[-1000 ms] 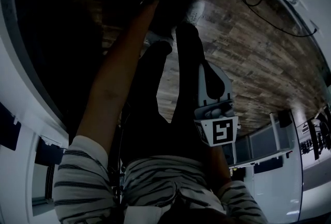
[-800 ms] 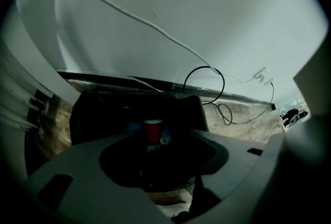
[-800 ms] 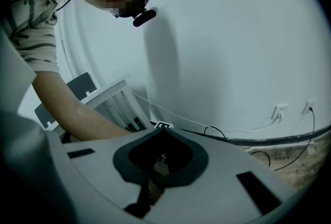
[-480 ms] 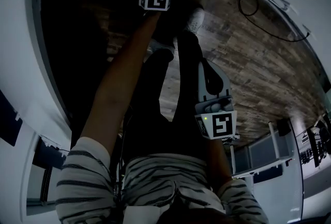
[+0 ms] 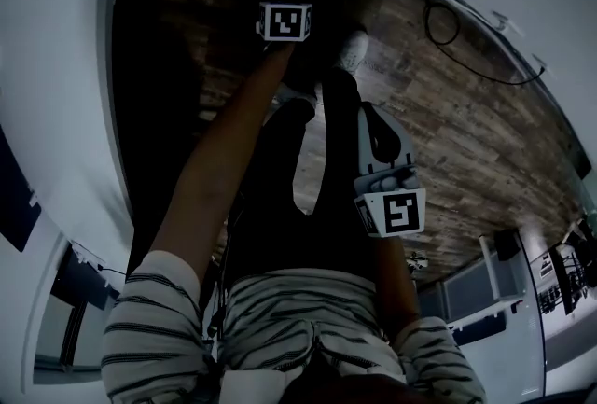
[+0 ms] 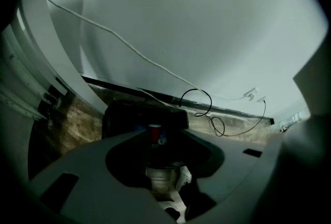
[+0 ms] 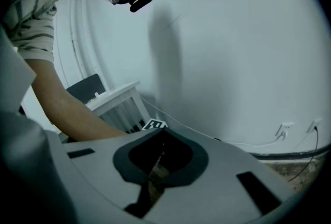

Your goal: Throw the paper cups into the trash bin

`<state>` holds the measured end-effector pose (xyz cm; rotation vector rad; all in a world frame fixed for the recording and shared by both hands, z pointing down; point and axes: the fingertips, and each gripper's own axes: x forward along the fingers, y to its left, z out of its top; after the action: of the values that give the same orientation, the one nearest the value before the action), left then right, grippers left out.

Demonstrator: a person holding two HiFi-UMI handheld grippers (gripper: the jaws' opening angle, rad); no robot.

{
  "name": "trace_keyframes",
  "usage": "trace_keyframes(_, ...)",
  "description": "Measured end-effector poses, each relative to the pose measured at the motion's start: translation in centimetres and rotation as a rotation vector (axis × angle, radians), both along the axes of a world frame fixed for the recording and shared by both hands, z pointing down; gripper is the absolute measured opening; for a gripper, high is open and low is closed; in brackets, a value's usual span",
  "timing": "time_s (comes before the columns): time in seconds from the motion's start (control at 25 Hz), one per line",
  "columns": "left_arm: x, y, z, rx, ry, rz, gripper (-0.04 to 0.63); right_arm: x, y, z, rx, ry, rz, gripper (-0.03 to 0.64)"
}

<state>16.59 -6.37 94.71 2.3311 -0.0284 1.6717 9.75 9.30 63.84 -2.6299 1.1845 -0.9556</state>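
In the left gripper view a red paper cup [image 6: 154, 133] stands inside a black trash bin [image 6: 126, 117] on the wood floor, seen past the tips of my left gripper [image 6: 161, 141]. Its grey jaws are closing and nothing is between them; the cup lies farther off. In the head view only the left gripper's marker cube [image 5: 284, 21] shows, at the end of a stretched bare arm over a dark patch. My right gripper [image 5: 381, 143] hangs by the person's right leg. Its jaws [image 7: 161, 134] stand together with only a thin slit, holding nothing.
A black cable [image 6: 199, 104] loops on the floor along the white wall behind the bin. The person's shoe [image 5: 353, 48] and dark trouser legs stand beside the left gripper. A white slatted table [image 7: 116, 101] is in the right gripper view. A white curved surface [image 5: 65, 113] lies at left.
The head camera has swung, so the white surface at left fills more of the picture. Both grippers keep nearly the same places; the right one sits slightly higher.
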Motion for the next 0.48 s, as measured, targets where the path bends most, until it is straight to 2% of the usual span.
trace_keyframes(0.24,-0.1,0.0,-2.8,-0.003,0.057,-0.026,0.149,-0.2,-1.0,-1.4,0.002,0.019,-0.047,0.009)
trace_keyframes(0.48,-0.8,-0.8,-6.6,-0.001,0.061,-0.064,0.127,-0.3,-1.8,-2.8,-0.013,0.034,-0.086,0.009)
